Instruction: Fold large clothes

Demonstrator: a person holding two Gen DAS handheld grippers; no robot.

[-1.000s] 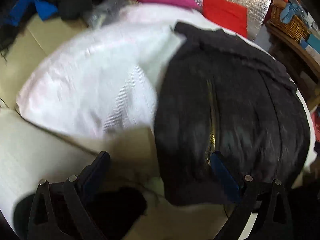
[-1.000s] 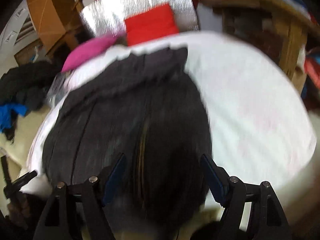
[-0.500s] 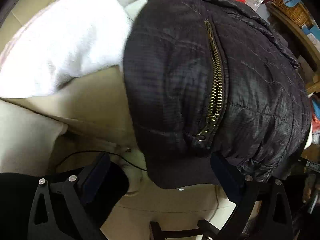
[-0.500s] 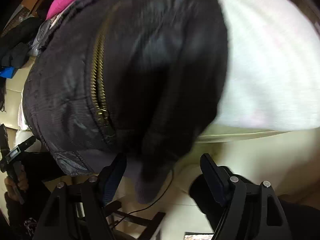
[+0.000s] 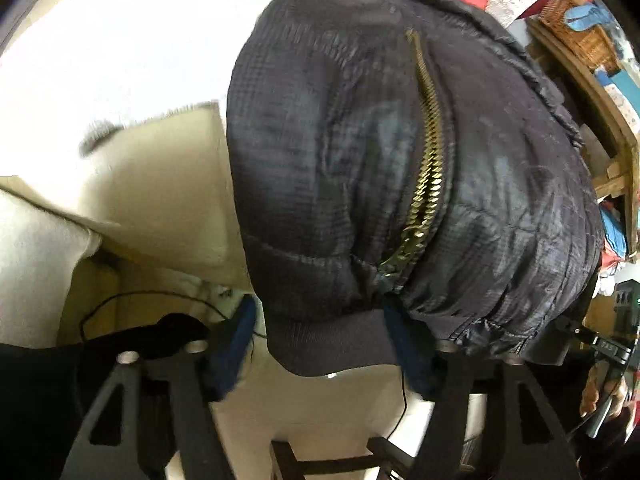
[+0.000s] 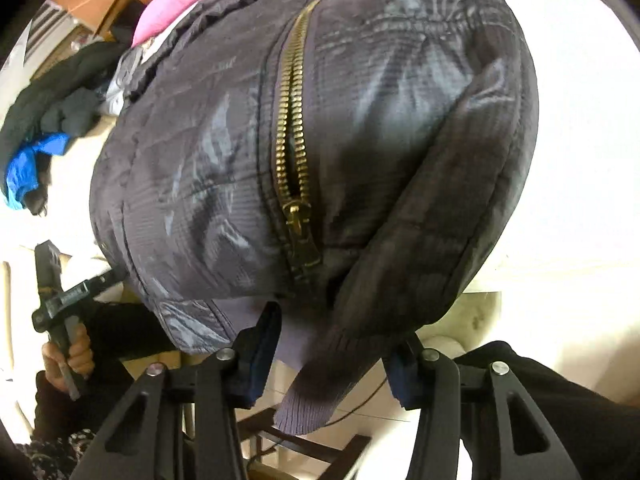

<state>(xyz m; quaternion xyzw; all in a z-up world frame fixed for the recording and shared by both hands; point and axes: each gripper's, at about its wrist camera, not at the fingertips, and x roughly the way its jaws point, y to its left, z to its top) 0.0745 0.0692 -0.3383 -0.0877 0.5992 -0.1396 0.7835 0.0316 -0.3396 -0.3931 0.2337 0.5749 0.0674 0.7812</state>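
A: Where's the dark quilted puffer jacket with the brass zip?

B: Draped over the edge of a white padded surface, its ribbed hem hanging off the near side.

A: And the grippers?

B: The left gripper is closing, its blue pads either side of the ribbed hem; whether they press yet I cannot tell. The right gripper is closing around the knitted cuff too.

A: Any containers?

B: A woven wicker basket on a wooden shelf, with blue cloth inside.
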